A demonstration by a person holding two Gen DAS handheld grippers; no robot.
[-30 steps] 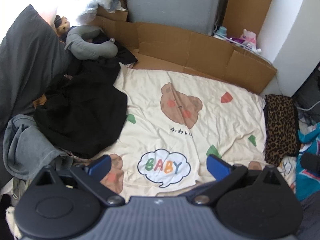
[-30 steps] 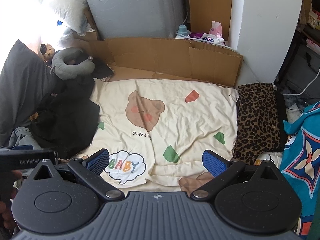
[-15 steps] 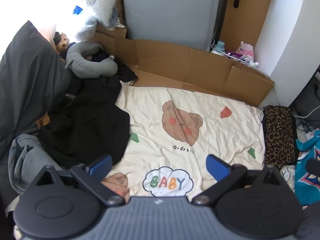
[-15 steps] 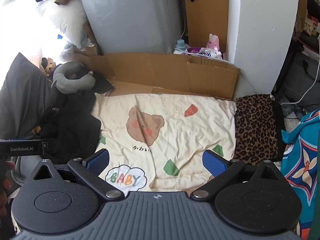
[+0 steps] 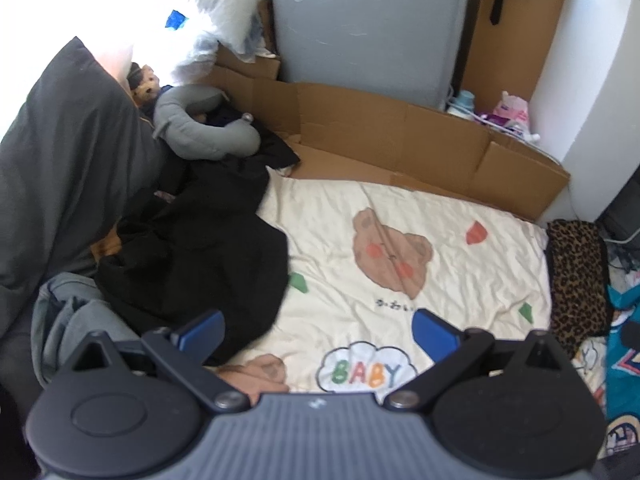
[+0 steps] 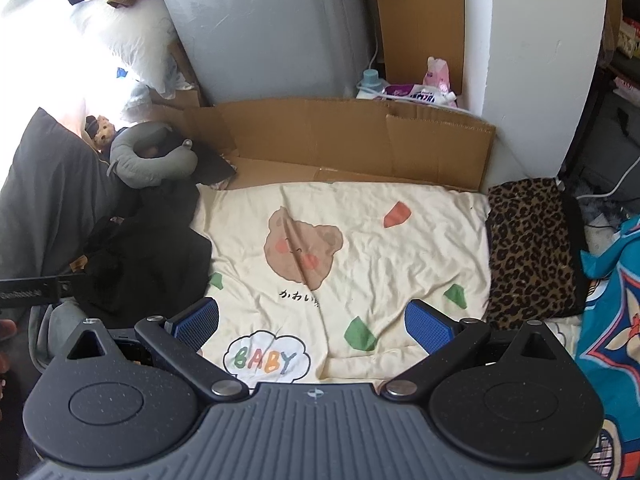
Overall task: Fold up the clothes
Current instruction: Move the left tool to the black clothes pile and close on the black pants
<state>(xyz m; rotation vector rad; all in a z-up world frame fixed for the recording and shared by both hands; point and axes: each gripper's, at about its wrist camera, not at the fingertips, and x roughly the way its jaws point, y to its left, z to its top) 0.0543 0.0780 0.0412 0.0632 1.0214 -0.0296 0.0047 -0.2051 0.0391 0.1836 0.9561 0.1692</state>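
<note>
Black clothes (image 5: 208,264) heaped beside cream blanket (image 5: 400,216); both claws (image 5: 316,330) (image 6: 312,320) apart, empty.

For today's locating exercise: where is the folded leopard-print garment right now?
In both wrist views the leopard-print garment lies at the right edge of the cream bear blanket, just in front of the cardboard and left of the blue patterned cloth.
</note>
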